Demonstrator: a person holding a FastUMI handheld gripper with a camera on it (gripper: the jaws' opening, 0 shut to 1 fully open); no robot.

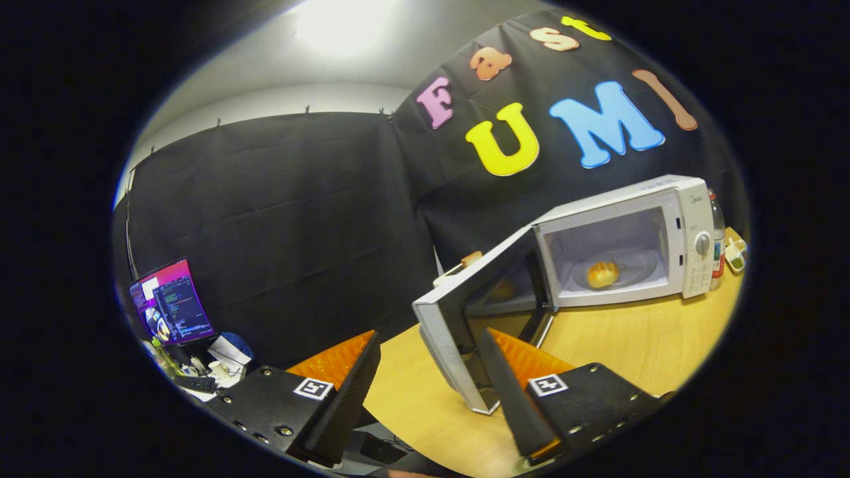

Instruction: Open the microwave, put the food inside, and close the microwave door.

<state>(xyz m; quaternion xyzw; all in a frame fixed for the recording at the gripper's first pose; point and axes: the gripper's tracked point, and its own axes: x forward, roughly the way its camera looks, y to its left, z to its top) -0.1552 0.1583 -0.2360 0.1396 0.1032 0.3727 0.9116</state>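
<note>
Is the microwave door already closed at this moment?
No. The microwave door is swung wide open, with the food on the turntable inside, and the open gripper sits near the door's edge.

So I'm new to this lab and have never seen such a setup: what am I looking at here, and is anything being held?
This is a fisheye camera riding on a hand-held two-finger gripper; a person carries it, there is no robot arm. The two wedge shapes at the bottom are its jaws, standing apart and open, with nothing between them. Beyond them, on a light wooden table, stands a white microwave oven. Its door is swung wide open, reaching toward the right finger. Inside, on the glass turntable, lies a small golden bread roll, so the food is already in; the door is not yet closed. Off to the left, a lit computer monitor stands among desk clutter.
</note>
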